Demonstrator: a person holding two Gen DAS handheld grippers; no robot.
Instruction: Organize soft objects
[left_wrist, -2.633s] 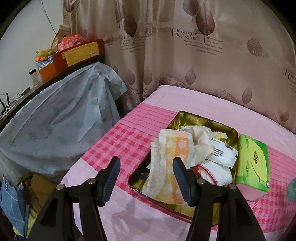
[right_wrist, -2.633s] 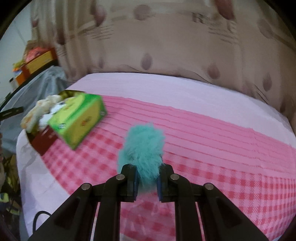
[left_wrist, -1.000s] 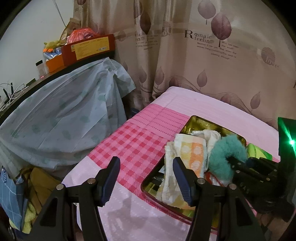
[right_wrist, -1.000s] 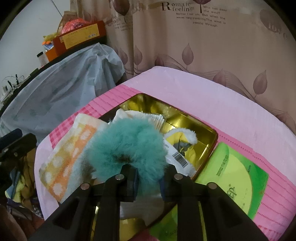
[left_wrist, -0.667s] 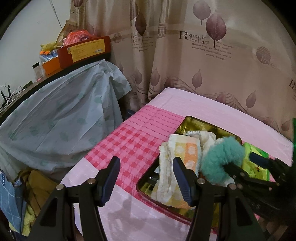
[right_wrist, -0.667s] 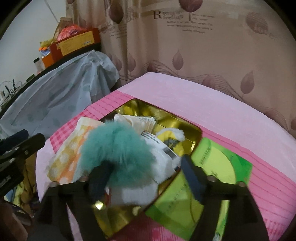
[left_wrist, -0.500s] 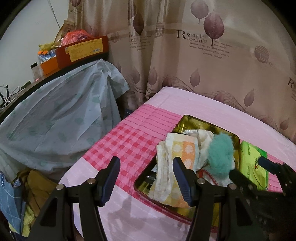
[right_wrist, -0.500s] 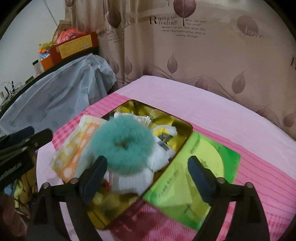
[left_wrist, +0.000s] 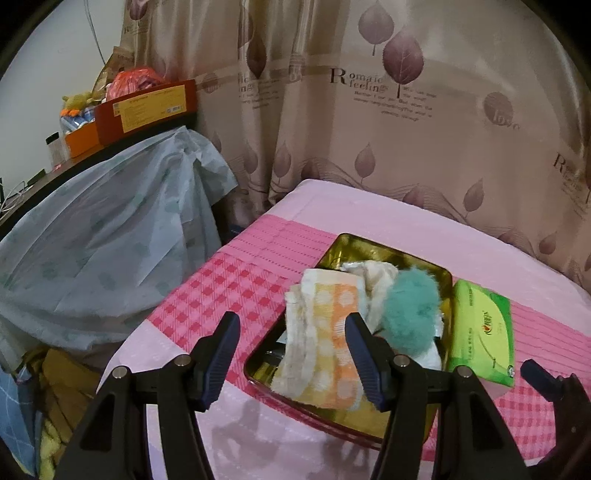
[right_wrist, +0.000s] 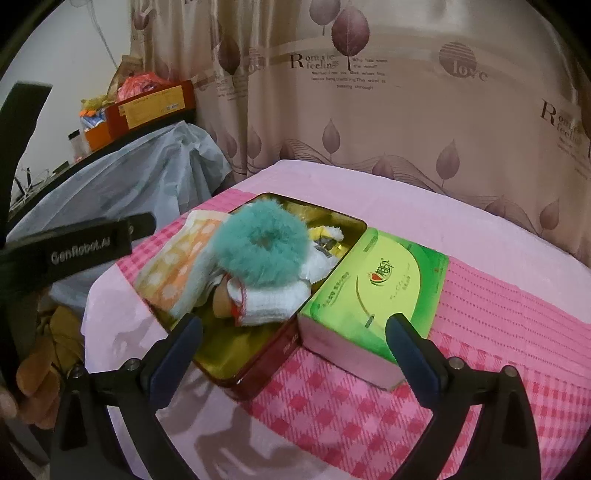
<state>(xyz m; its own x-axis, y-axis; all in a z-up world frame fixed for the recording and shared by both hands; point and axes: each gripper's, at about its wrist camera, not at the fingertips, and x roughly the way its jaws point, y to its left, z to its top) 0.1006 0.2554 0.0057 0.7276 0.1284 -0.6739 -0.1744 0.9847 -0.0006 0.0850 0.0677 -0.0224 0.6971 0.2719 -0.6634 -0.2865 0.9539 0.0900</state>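
Noted right claw (right_wrist: 293, 349) opening wide and empty, teal fluffy scrunchie (right_wrist: 264, 247) atop cloths in gold tin (right_wrist: 258, 373); green tissue pack (right_wrist: 373, 299) just beside tin, long axis running away, nearest right claw.

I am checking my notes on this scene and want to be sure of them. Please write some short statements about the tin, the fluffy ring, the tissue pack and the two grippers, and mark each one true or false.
1. The teal fluffy ring lies on top of the cloths in the gold tin. True.
2. The right gripper grips the ring. False: its jaws are opening, with nothing between them.
3. The green tissue pack lies inside the tin. False: it lies on the bed beside the tin.
4. The orange spotted towel hangs over the tin's edge. True.
5. The left gripper is open and holds nothing. True.
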